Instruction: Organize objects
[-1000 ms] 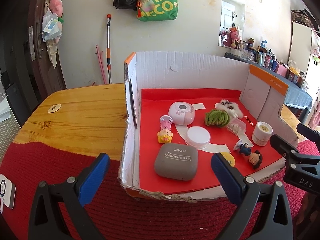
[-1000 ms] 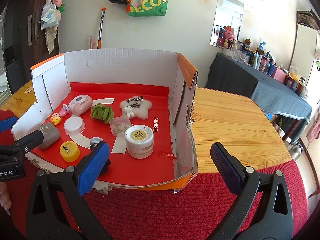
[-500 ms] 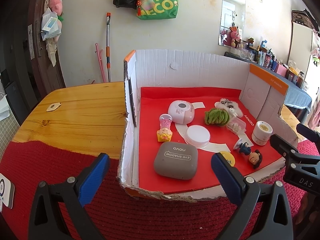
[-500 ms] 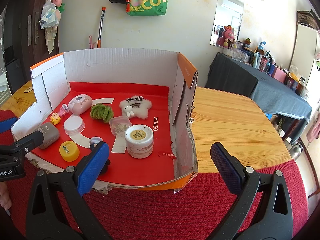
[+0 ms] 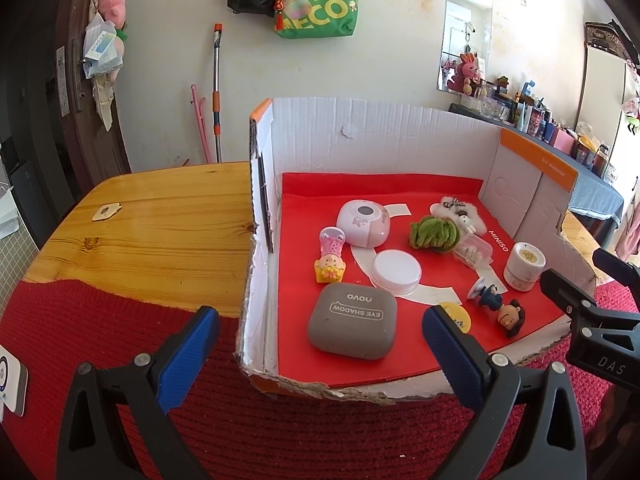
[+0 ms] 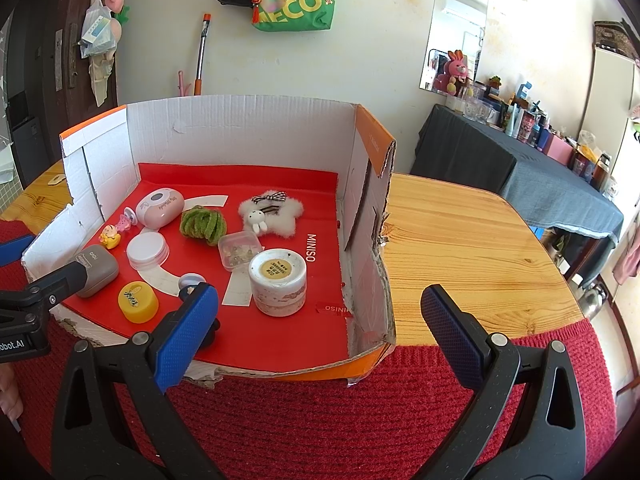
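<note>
An open cardboard box [image 5: 360, 128] [image 6: 248, 128] with a red floor holds several small items: a grey eye-shadow case [image 5: 353, 321] [image 6: 98, 270], a white round tin [image 5: 397, 271] [image 6: 147, 250], a pink case [image 5: 362, 222] [image 6: 160, 207], a green scrunchie [image 5: 434, 234] [image 6: 202, 224], a white jar [image 5: 524, 266] [image 6: 278, 282], a yellow cap [image 6: 137, 301] and a doll figure [image 5: 508, 314]. My left gripper [image 5: 320, 352] is open and empty before the box's front left corner. My right gripper [image 6: 320, 336] is open and empty before the front right corner.
The box stands on a wooden table [image 5: 152, 236] [image 6: 472, 248] with a red knitted cloth [image 5: 100, 340] [image 6: 360, 420] at its near edge. A white device [image 5: 12, 380] lies at the far left. A dark-clothed side table [image 6: 520, 176] with bottles stands at the right.
The left gripper's view has shifted very slightly; both grippers stay open and empty. Nothing in the box has moved.
</note>
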Action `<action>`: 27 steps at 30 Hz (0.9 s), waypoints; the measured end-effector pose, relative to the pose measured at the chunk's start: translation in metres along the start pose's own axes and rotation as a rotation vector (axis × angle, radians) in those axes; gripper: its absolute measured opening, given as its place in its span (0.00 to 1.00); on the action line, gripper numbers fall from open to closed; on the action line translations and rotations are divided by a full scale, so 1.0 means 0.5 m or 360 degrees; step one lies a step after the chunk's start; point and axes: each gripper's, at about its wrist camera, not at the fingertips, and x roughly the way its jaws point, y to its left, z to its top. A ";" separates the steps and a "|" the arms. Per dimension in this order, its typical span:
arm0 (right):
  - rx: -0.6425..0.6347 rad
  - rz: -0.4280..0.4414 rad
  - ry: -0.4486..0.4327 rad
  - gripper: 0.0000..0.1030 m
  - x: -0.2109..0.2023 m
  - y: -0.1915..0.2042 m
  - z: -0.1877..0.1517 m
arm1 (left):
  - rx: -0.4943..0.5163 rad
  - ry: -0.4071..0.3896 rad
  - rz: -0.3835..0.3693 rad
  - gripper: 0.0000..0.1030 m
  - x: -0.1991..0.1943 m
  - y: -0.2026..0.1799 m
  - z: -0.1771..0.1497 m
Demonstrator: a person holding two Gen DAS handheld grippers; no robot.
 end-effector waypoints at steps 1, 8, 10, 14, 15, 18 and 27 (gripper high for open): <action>0.0000 0.0001 0.0000 1.00 0.000 0.000 0.000 | 0.0000 0.0000 0.0000 1.00 0.000 -0.001 0.000; -0.0002 0.0002 0.0001 1.00 0.000 0.000 0.000 | -0.0009 -0.0001 0.0000 1.00 0.000 0.001 -0.001; -0.0002 0.0001 0.0000 1.00 -0.001 0.000 0.000 | -0.0009 -0.0005 0.0000 1.00 -0.002 0.000 -0.002; 0.0005 -0.0002 -0.0018 1.00 -0.002 -0.003 -0.003 | -0.0014 -0.0008 0.0002 1.00 -0.003 0.001 0.000; 0.0008 -0.0002 -0.0019 1.00 -0.003 -0.005 -0.004 | -0.0017 -0.0011 0.0003 1.00 -0.004 0.001 -0.001; 0.0016 -0.0009 -0.0015 1.00 -0.002 -0.009 -0.006 | -0.0025 -0.0013 0.0000 1.00 -0.005 0.003 0.000; 0.0085 0.0043 -0.0068 1.00 -0.034 -0.034 -0.011 | -0.0022 -0.0119 0.0001 1.00 -0.043 0.006 0.002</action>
